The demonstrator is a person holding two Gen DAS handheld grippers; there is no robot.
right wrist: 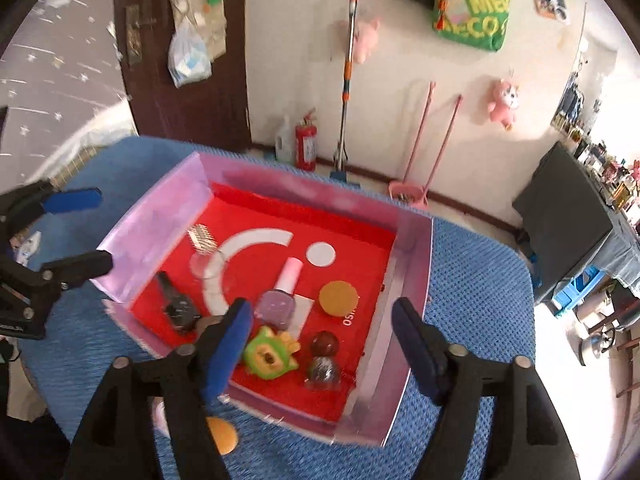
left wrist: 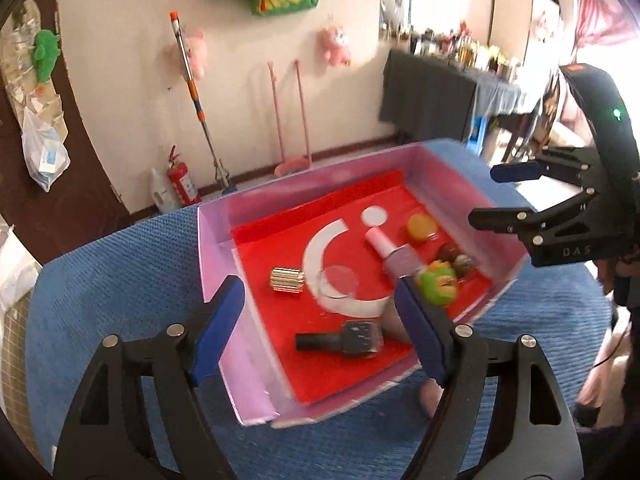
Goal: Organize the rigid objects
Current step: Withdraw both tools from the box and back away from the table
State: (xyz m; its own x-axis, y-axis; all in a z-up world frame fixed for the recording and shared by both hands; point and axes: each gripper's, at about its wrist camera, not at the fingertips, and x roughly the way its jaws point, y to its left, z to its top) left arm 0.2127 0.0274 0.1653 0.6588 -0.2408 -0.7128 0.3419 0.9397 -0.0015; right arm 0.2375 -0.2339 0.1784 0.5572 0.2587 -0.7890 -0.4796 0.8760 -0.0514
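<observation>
While both my tongs hang spread wide and empty over the blue mat [left wrist: 100, 280], my left gripper [left wrist: 320, 332] fills the lower middle of its view and my right gripper [right wrist: 324, 344] the lower middle of its own. Centre frame sits the pink box [right wrist: 412, 248] with its red floor, holding a pink polish bottle [right wrist: 282, 296], a black polish bottle [left wrist: 344, 338], a green toy [right wrist: 270, 354] and an orange disc [right wrist: 339, 298].

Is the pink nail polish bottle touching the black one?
Apart. In the right wrist view, bare red floor shows between the pink bottle and the black bottle inside the box.
</observation>
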